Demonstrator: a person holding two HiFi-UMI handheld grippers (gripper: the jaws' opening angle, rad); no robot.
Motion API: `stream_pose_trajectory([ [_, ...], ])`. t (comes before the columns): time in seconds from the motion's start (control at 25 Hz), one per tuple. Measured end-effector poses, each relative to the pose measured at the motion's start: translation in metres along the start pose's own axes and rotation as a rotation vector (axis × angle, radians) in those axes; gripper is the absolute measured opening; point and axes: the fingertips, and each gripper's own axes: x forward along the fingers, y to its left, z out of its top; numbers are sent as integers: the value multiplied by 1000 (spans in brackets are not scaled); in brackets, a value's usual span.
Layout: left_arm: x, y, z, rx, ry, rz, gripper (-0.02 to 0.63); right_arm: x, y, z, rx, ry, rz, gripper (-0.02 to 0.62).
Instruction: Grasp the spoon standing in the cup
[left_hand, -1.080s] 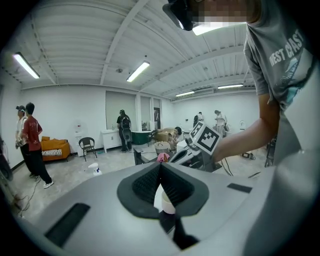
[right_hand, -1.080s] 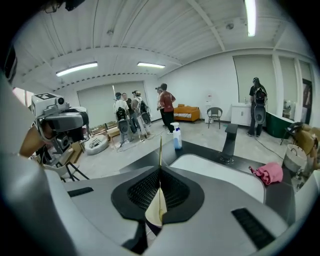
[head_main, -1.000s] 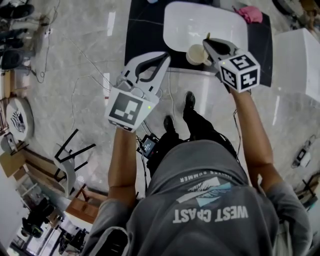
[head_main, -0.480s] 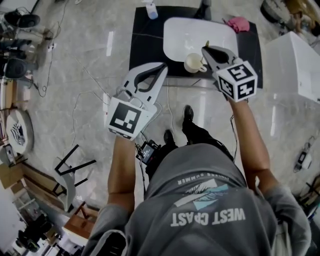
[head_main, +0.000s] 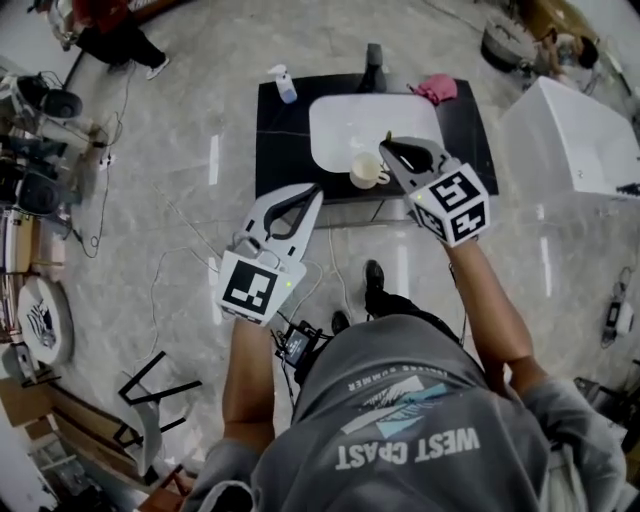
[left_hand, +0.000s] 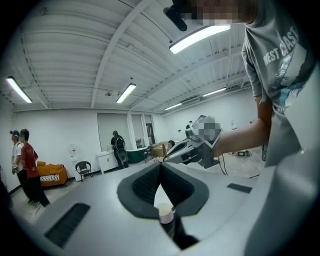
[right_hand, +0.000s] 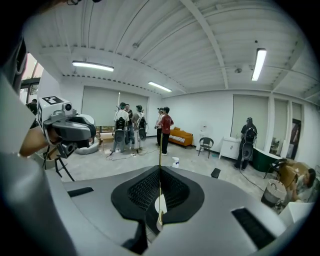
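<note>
My right gripper (head_main: 386, 146) is shut on a thin golden spoon (head_main: 388, 137), right beside a cream cup (head_main: 365, 172) that stands on the front rim of a white basin (head_main: 350, 120). In the right gripper view the spoon's handle (right_hand: 160, 145) rises straight up between the closed jaws (right_hand: 159, 170), with its bowl below them. Whether the bowl is still in the cup is hidden. My left gripper (head_main: 312, 190) hangs shut and empty in front of the table's near edge; its jaws (left_hand: 160, 167) meet with nothing between them.
The basin is set in a black table (head_main: 285, 140), along with a spray bottle (head_main: 285, 85) and a pink cloth (head_main: 437, 90) at the back. A large white box (head_main: 570, 140) stands to the right. Cables and gear lie on the marble floor at left. People stand across the room.
The head view has pulled back, so the whole table now shows. My right gripper stays shut on the spoon next to the cup. The left gripper has stayed shut.
</note>
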Motion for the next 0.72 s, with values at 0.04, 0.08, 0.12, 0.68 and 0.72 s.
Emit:
stream_pose_trajectory([
  [0.04, -2, -2, 3, 7, -5, -2, 2, -5, 3, 4, -10, -8, -3, 34],
  [0.08, -4, -4, 6, 14, -9, -3, 2, -10, 6, 8, -22, -15, -6, 34],
  [0.12, -7, -7, 9, 18, -12, -4, 2, -15, 10, 11, -33, -21, -9, 34],
  [0.68, -37, -33, 41, 93, -73, -36, 2, -75, 65, 55, -202, -99, -26, 34],
  [0.72, -41, -34, 42, 96, -77, -36, 2, -79, 69, 58, -217, -102, -27, 34],
])
